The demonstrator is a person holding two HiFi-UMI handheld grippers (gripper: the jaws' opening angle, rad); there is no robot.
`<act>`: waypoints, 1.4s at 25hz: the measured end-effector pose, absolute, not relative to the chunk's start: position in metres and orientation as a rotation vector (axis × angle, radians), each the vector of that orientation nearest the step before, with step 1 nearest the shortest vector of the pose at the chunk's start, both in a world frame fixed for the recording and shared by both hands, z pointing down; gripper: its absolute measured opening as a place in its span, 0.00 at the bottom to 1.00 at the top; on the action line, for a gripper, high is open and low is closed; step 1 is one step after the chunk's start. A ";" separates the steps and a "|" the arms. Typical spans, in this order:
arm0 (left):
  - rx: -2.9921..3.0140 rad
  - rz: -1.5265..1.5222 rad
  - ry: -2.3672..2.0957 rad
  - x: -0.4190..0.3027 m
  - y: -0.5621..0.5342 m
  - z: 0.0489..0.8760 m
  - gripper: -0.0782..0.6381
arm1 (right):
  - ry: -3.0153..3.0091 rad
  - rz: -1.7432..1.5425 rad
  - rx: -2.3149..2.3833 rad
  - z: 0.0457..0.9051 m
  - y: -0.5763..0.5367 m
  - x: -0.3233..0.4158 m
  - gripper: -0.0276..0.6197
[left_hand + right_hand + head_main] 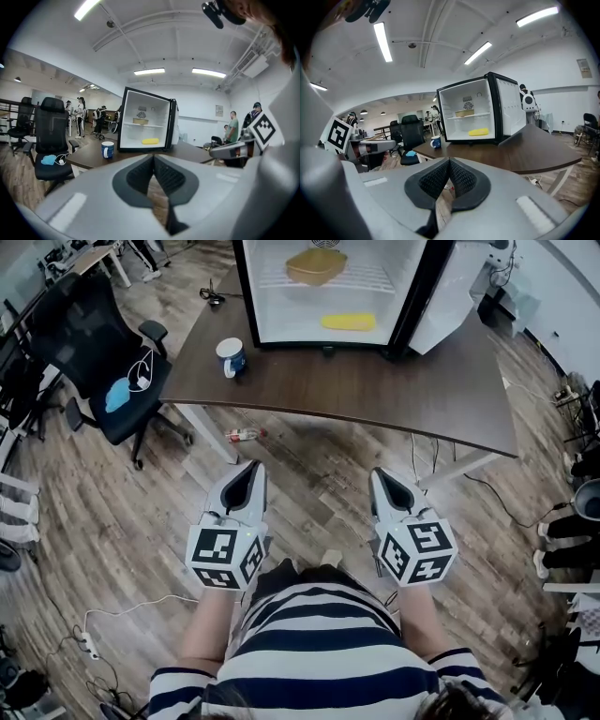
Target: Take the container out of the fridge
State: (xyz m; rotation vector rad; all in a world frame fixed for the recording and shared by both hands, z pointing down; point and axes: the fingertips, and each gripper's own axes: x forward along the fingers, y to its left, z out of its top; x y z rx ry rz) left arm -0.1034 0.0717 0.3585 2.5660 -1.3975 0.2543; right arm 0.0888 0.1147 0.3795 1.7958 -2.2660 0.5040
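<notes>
A small fridge (327,292) stands open on the dark table (375,381). A tan container (316,265) sits on its upper shelf, and a yellow item (348,322) lies on its floor. The container (140,121) also shows in the left gripper view, and the container (464,113) in the right gripper view. My left gripper (250,472) and right gripper (382,476) hang side by side over the floor, well short of the table. Both are shut, tips touching, with nothing held. The shut tips of the left gripper (153,156) and of the right gripper (449,161) point toward the fridge.
A blue and white mug (231,358) stands on the table's left part. A black office chair (98,352) is at the left of the table. A plastic bottle (245,435) lies on the floor under the table edge. Cables run over the floor; people stand in the background.
</notes>
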 end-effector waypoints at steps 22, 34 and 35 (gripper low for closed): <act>2.514 0.263 -1.445 -0.022 0.041 0.368 0.11 | -2.325 0.482 1.674 0.396 0.075 0.163 0.04; 2.498 0.292 -1.472 -0.022 0.018 0.372 0.11 | -2.394 0.414 1.575 0.388 0.044 0.149 0.04; 2.500 0.292 -1.465 -0.021 0.012 0.373 0.11 | -2.395 0.409 1.576 0.387 0.039 0.148 0.04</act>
